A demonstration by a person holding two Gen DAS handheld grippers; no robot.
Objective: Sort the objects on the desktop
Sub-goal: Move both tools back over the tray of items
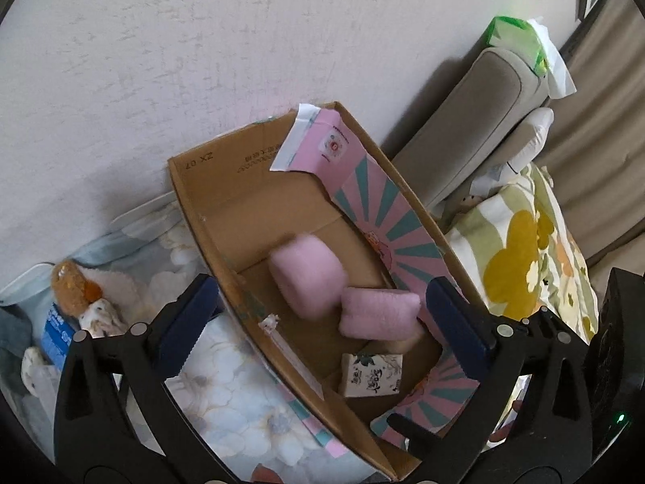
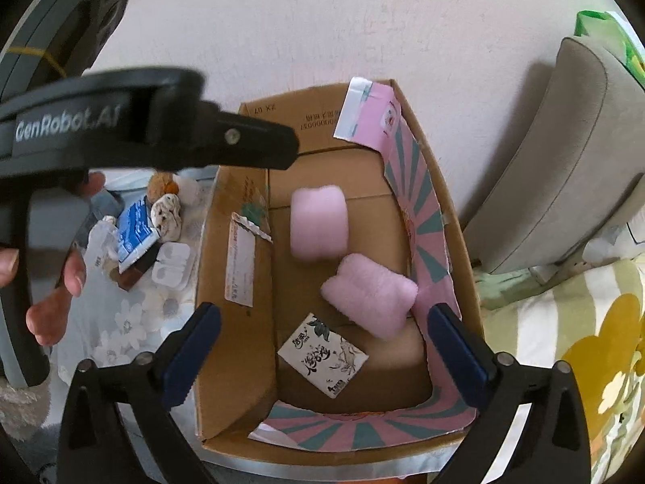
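An open cardboard box (image 1: 201,197) (image 2: 234,322) stands against the wall, lined with pink-and-teal striped paper (image 1: 383,205) (image 2: 407,185). Inside lie two pink fluffy pads; one (image 1: 308,278) (image 2: 318,224) is blurred, as if falling, the other (image 1: 379,314) (image 2: 369,292) rests near the striped wall. A white packet with ink drawings (image 1: 371,375) (image 2: 322,355) lies on the box floor. My left gripper (image 1: 322,318) is open and empty above the box. My right gripper (image 2: 322,347) is open and empty above the box. The left gripper's body (image 2: 145,137) crosses the right wrist view.
Left of the box on a floral cloth (image 1: 225,387) (image 2: 121,322) lie a plush toy (image 1: 74,286) (image 2: 163,187), a blue-and-white pack (image 1: 58,330) (image 2: 135,230) and a white case (image 2: 171,266). A grey cushion (image 1: 463,137) (image 2: 556,161) and a flowered pillow (image 1: 524,250) are to the right.
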